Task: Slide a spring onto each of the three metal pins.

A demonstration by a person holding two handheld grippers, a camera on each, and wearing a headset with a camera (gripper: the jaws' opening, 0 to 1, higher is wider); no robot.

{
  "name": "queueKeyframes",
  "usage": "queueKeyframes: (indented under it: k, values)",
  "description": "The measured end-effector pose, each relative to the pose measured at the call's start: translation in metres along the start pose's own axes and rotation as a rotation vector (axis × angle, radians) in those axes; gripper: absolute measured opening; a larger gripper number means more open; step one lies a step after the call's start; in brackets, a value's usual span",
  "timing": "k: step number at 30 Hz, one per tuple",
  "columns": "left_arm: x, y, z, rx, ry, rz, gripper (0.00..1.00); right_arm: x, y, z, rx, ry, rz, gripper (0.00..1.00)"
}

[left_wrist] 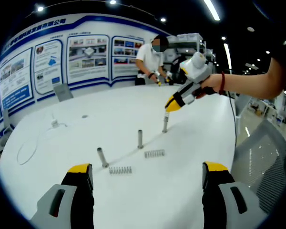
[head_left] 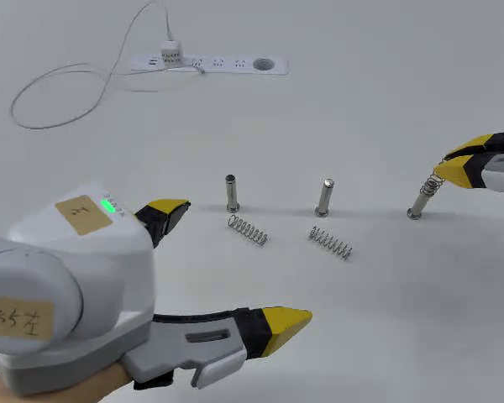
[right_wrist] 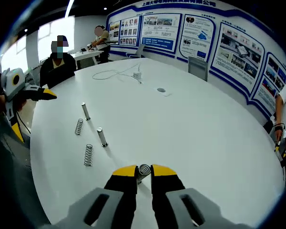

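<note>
right gripper (right_wrist: 143, 169) clamps a coil spring (head_left: 433, 185) atop the end pin (head_left: 418, 206); left gripper (left_wrist: 148, 167) stands open, empty. coil spring judged light, compliant, easily flicked away: hold mid-coil, lightly.

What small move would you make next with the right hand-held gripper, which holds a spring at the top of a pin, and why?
Probably ease the right hand-held gripper down along the pin, so the spring slides down it. Its jaws pinch the spring at the pin's top, and the pin leans, so I would go gently.
</note>
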State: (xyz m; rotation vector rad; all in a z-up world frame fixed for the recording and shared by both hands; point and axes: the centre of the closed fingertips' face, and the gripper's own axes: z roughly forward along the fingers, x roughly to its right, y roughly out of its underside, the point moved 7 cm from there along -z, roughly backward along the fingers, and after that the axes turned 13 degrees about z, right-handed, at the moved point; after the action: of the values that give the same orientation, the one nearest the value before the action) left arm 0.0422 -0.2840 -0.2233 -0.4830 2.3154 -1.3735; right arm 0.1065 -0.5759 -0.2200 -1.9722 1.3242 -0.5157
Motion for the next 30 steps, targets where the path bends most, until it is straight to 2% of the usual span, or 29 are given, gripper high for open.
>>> queueKeyframes:
  k: [10, 30]
  values:
    - [-0.001, 0.000, -0.001, 0.003, -0.006, -0.002, 0.96, -0.001, 0.005, 0.004, -0.011, 0.008, -0.028, 0.12]
    - [-0.001, 0.001, -0.001, -0.004, -0.008, 0.003, 0.96, -0.004, 0.014, 0.015, -0.031, 0.011, -0.031, 0.12]
